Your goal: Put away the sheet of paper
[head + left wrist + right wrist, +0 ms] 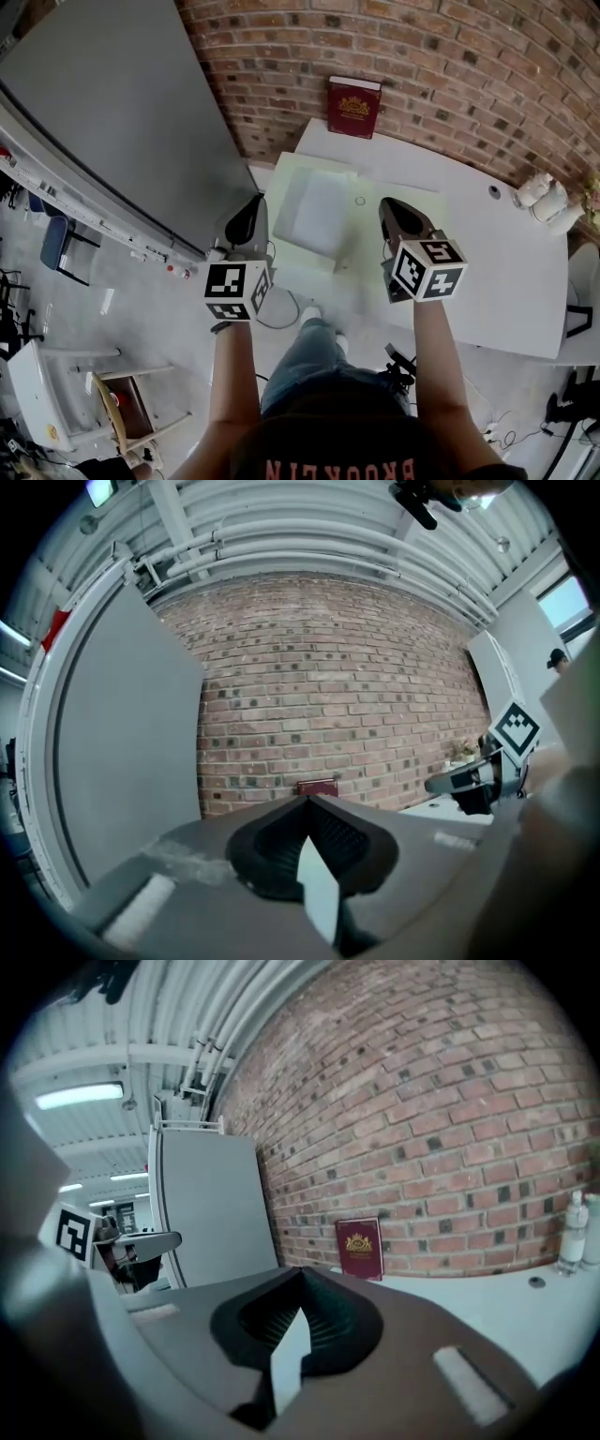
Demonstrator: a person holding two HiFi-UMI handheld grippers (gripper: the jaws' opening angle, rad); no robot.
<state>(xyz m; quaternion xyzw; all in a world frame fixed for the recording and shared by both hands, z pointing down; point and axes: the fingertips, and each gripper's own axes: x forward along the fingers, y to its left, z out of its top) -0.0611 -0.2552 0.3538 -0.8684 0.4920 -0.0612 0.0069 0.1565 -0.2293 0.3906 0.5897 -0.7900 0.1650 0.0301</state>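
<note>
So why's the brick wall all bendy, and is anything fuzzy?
Left gripper view: the wide lens bows the red brick wall, and the close white sheet of paper looks soft. Right gripper view: same bend, bright ceiling strip light. Head view: bricks curve too.

At six o'clock in the head view, the person's dark brown T-shirt (342,467) carries orange block letters, seen upside down, that read "BROOKLYN". At twelve o'clock, the dark red hardcover book (353,107) leaning on the brick wall bears a gold crest; its lettering is too small to read. Nothing else is legible.
</note>
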